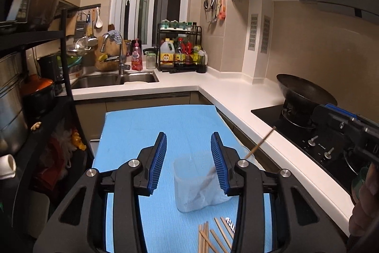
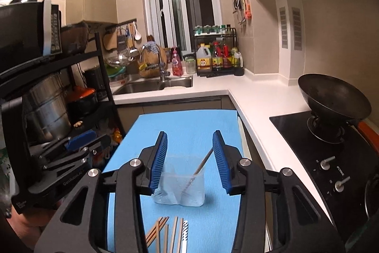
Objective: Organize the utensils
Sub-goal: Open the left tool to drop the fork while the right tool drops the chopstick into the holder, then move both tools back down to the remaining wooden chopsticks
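Observation:
A clear plastic cup (image 1: pixel 189 189) stands on the blue mat (image 1: pixel 142 129), and one chopstick (image 1: pixel 260 142) leans out of it to the right. Several loose chopsticks (image 1: pixel 213 238) lie on the mat in front of the cup. My left gripper (image 1: pixel 188 134) hovers over the cup, open, its pads touching nothing. In the right wrist view the same cup (image 2: pixel 180 184) with its chopstick (image 2: pixel 201 165) shows between the fingers of my right gripper (image 2: pixel 189 133), which is open and holds nothing. More loose chopsticks (image 2: pixel 165 236) lie near the mat's front edge.
The white counter (image 2: pixel 260 98) runs along the right of the mat. A black hob (image 2: pixel 319 153) with a wok (image 2: pixel 331 96) stands to the right. A sink (image 1: pixel 113 80) lies at the back, and a black rack (image 2: pixel 47 96) with pots stands close on the left.

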Demonstrator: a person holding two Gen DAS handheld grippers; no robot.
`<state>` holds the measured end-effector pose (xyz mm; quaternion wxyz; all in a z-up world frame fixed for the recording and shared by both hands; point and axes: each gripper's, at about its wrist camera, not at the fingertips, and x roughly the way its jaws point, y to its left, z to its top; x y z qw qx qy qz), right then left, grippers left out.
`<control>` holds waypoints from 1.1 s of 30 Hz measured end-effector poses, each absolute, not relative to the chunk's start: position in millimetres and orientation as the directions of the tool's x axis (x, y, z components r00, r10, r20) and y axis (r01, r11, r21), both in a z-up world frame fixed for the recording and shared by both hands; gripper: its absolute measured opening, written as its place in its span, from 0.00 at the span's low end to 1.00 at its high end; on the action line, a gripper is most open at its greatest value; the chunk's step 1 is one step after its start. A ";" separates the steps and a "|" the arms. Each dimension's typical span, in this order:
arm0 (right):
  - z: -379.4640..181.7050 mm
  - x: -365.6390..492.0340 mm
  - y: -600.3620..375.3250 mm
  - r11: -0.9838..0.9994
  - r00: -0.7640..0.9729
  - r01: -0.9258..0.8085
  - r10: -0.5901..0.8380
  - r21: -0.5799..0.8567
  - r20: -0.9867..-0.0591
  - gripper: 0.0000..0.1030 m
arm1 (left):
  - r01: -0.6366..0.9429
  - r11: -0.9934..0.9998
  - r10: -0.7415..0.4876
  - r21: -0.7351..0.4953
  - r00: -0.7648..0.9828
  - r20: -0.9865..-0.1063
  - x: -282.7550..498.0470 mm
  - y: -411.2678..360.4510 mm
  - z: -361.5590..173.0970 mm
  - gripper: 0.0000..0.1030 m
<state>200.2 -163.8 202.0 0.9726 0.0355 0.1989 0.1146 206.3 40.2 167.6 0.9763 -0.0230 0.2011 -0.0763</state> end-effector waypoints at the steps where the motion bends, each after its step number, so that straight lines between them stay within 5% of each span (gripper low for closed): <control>1: 201.1 186.9 -167.1 0.972 0.900 -0.203 0.233 0.119 -0.368 0.40 | 0.140 0.987 -0.161 -0.081 0.910 -0.382 192.8 41.5 163.6 0.35; 6: 172.4 134.4 -179.6 0.972 0.905 -0.174 0.221 0.156 -0.365 0.38 | 0.152 0.984 -0.178 -0.095 0.899 -0.401 139.3 39.0 125.2 0.16; 10: 129.7 105.9 -185.8 0.965 0.885 -0.152 0.230 0.215 -0.406 0.12 | 0.154 0.981 -0.191 -0.117 0.868 -0.458 102.5 36.3 79.0 0.10; 12: 103.6 95.0 -186.8 0.960 0.865 -0.141 0.239 0.243 -0.442 0.07 | 0.147 0.980 -0.195 -0.135 0.850 -0.489 88.8 38.2 58.0 0.10; 22: -17.4 84.9 -181.0 0.933 0.740 -0.047 0.272 0.356 -0.615 0.10 | 0.062 0.958 -0.227 -0.280 0.761 -0.607 40.7 61.1 -40.9 0.06; 33: -50.5 75.2 -147.3 0.942 0.644 -0.129 0.318 0.310 -0.696 0.12 | 0.049 0.936 -0.262 -0.349 0.759 -0.596 38.2 64.8 -53.4 0.06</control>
